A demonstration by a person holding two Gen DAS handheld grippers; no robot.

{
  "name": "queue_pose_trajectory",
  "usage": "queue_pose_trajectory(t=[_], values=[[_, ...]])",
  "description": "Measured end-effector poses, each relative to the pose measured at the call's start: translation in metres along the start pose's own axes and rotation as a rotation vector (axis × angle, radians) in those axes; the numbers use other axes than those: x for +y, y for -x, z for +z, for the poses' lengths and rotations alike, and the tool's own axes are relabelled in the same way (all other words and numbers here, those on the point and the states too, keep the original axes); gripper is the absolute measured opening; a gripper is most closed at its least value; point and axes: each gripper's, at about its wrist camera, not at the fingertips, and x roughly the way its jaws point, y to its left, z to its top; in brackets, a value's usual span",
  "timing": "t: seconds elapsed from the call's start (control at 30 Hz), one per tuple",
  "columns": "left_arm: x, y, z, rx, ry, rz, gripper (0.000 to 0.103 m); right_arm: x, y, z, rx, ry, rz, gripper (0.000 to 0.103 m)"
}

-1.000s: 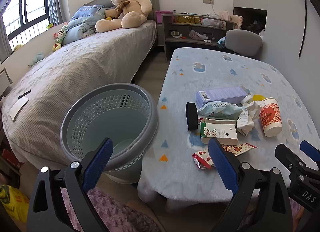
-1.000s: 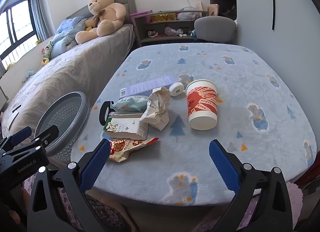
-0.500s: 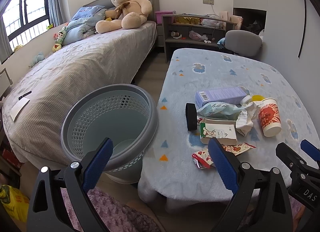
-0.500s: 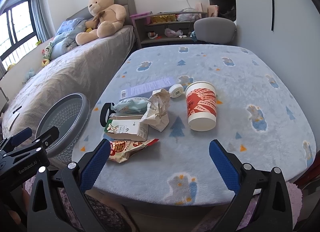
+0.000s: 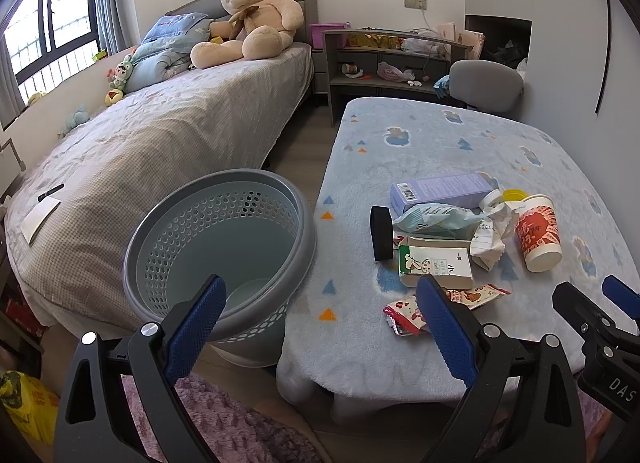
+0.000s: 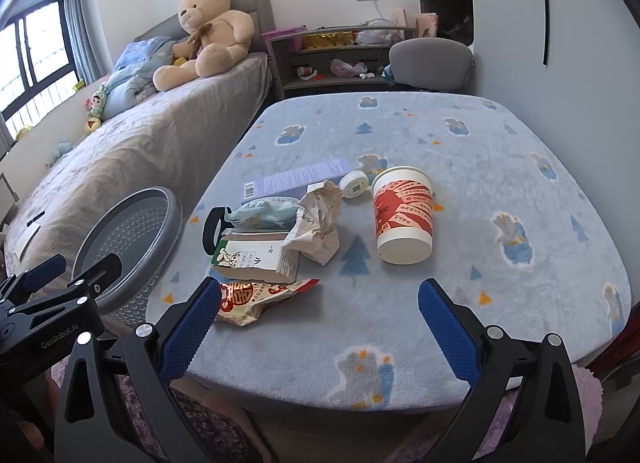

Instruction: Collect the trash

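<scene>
Nearest, both tools hang short of the surface [image 6: 500, 167] edge with fingers spread wide and nothing between them: the left gripper [image 5: 320, 327] over the gap beside the basket [image 5: 224, 247], the right gripper [image 6: 320, 321] facing the litter. The red snack wrapper [image 6: 256, 295] lies closest, right at the edge; a careless pinch could likely nudge it off to the floor. Behind it the milk carton [image 6: 256, 259] touches crumpled paper [image 6: 320, 223] and a pale pouch [image 6: 266, 213], so grabbing one may drag its neighbours. Farther back, the paper cup [image 6: 404, 219] stands upright; a side bump could tip it. The basket's rim sits below the edge, so a release away from its opening would probably miss.
</scene>
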Motion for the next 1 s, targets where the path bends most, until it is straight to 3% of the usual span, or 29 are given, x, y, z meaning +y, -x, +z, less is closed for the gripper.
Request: queue_pose_trajectory(t=[1.0], values=[[-0.0013,0.0019,0.0008,0.003,-0.002,0.004,0.092,0.0006,0.0024,0.0012,-0.005,0.002,0.002,0.097]])
